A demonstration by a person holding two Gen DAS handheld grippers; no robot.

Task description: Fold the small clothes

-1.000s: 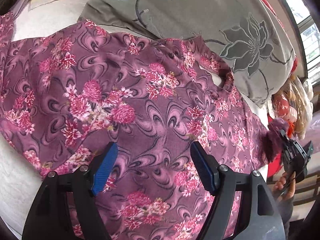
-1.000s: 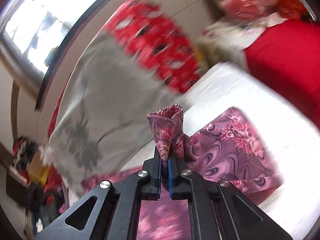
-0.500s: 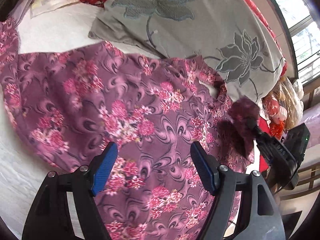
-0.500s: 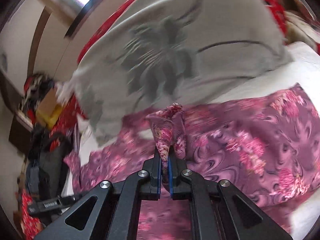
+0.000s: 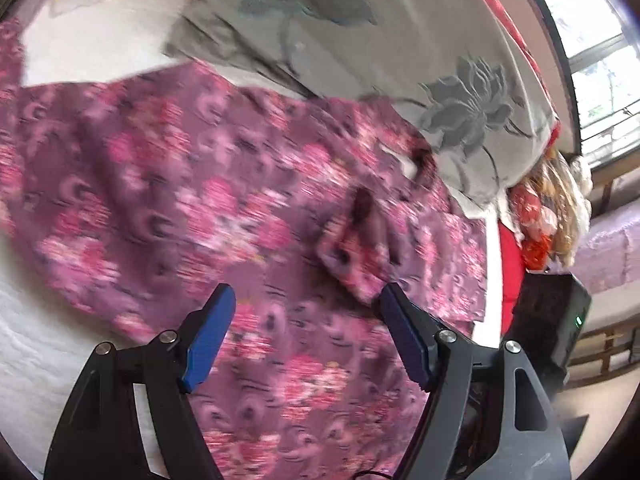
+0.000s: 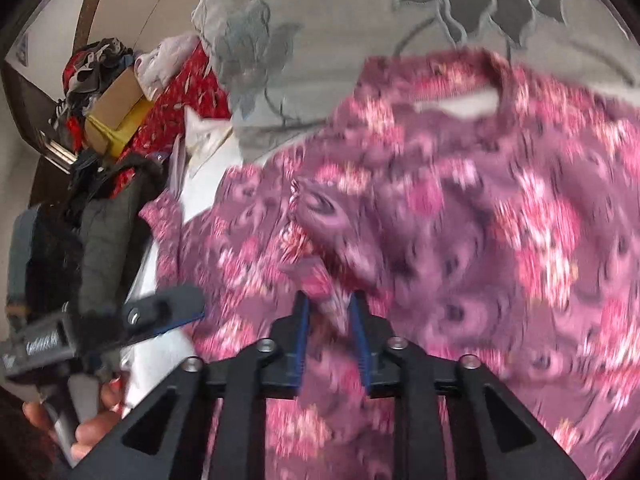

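A purple garment with pink flowers (image 5: 168, 184) lies spread on the white bed (image 5: 44, 360). My left gripper (image 5: 306, 336) hovers open over its near part, nothing between the blue pads. A sleeve corner (image 5: 360, 248) lies folded over onto the garment's middle. In the right wrist view my right gripper (image 6: 329, 340) has its jaws opening, with that sleeve corner (image 6: 328, 300) still loosely between the pads, which no longer press it. The garment's neckline (image 6: 460, 104) shows further up. The right gripper's black body (image 5: 548, 320) is at the bed's right edge.
A grey quilt with flower patterns (image 5: 400, 60) lies along the garment's far side. Red fabric (image 6: 172, 92), a cardboard box (image 6: 116, 108) and dark clutter (image 6: 92, 220) sit beyond the bed. A hand (image 6: 92, 420) holds the left gripper. A window (image 5: 600, 60) is at the right.
My right gripper swept across over the garment, carrying the sleeve corner to its middle, and its jaws have parted. The left gripper stayed open and drifted slightly.
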